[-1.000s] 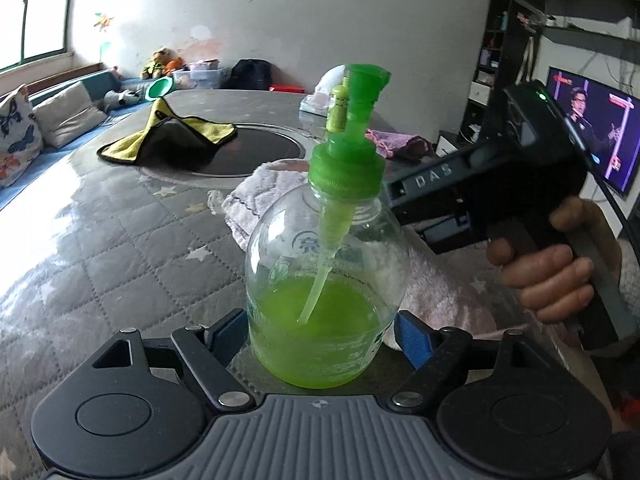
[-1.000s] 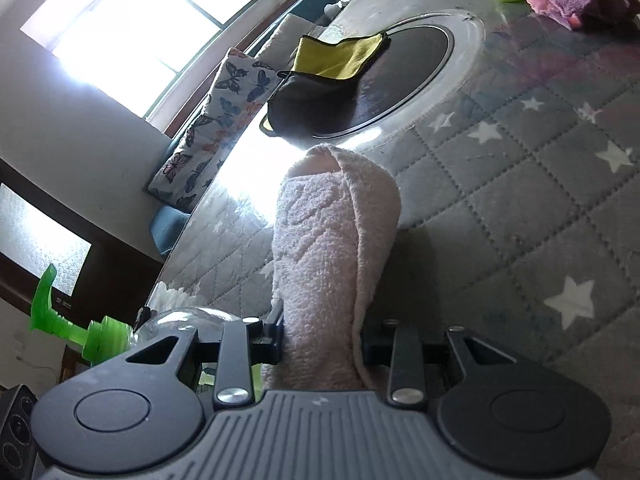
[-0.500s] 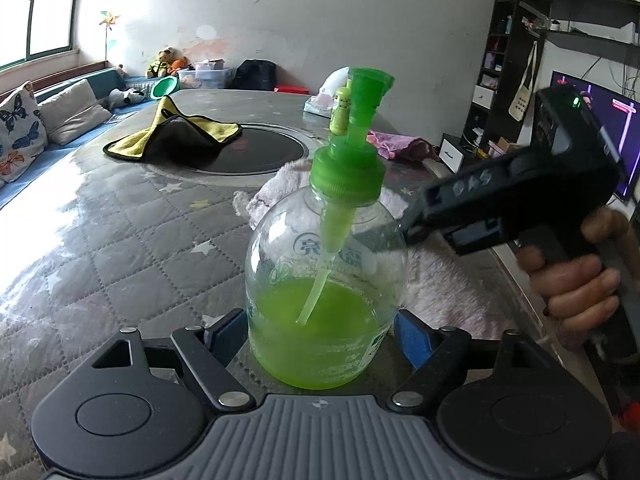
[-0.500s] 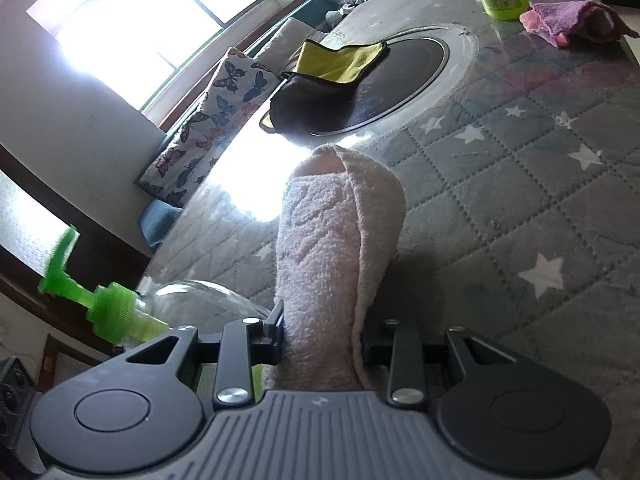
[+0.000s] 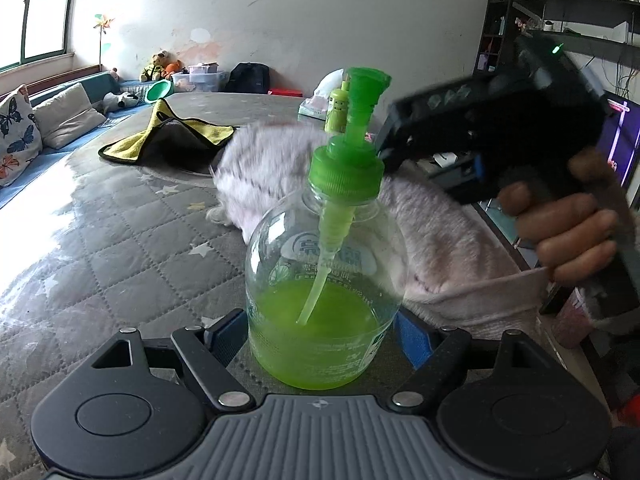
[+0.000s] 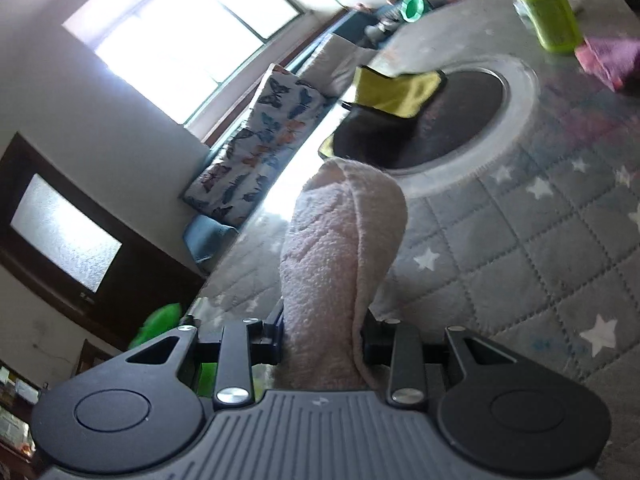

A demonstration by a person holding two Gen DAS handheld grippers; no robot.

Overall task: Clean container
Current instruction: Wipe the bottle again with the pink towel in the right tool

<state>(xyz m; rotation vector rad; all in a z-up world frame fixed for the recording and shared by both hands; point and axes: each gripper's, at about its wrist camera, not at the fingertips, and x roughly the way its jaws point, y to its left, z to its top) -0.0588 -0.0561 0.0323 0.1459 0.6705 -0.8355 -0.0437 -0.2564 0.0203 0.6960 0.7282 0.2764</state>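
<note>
A clear pump bottle [image 5: 320,280] with a green pump top and green liquid in its lower part stands upright on the quilted grey table cover [image 5: 120,260]. My left gripper [image 5: 320,332] is shut on its base, a blue pad on each side. To the right, a hand holds my right gripper [image 5: 500,132], which is shut on a pale pink towel [image 5: 440,248]. The towel hangs blurred just behind the bottle's neck and shoulder. In the right wrist view the towel [image 6: 340,248] sticks up from between the right gripper's [image 6: 322,344] fingers, and the green pump [image 6: 160,320] is a blur at lower left.
A yellow-and-black cloth [image 5: 168,140] lies on a round dark inset [image 6: 460,120] in the table. Farther back stand a small green bottle [image 5: 338,110] and a purple cloth [image 6: 608,60]. Cushions [image 5: 20,136] line the left side, and shelves and a TV [image 5: 618,140] stand at the right.
My right gripper has risen with the towel, which now sits higher behind the bottle's neck. The left gripper and the bottle have stayed put.
</note>
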